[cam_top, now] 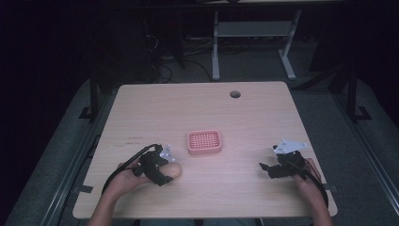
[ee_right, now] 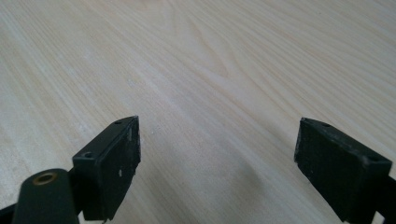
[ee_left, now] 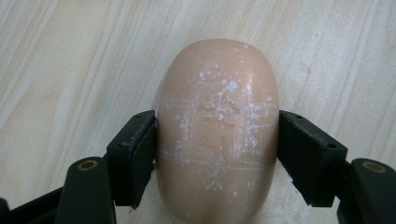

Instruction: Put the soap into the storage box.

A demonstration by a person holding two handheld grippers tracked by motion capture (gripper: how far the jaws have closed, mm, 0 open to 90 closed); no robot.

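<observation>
My left claw (ee_left: 217, 154) clamps the smooth, peach-coloured oval soap bar (ee_left: 217, 130) squarely between its jaws; my right claw (ee_right: 217, 154) gapes apart over bare wood.

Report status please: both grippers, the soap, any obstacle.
Left gripper shut on soap bar. Right gripper open, holding nothing. Pink dish apart, path clear.

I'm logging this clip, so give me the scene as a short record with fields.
surface: wooden table
held object: peach-coloured oval soap bar, flecked with white
left gripper: both pads against the soap's sides
right gripper: jaws apart, over bare wood, holding nothing
other object: pink slotted soap dish, at the table's middle, apart from the soap
</observation>
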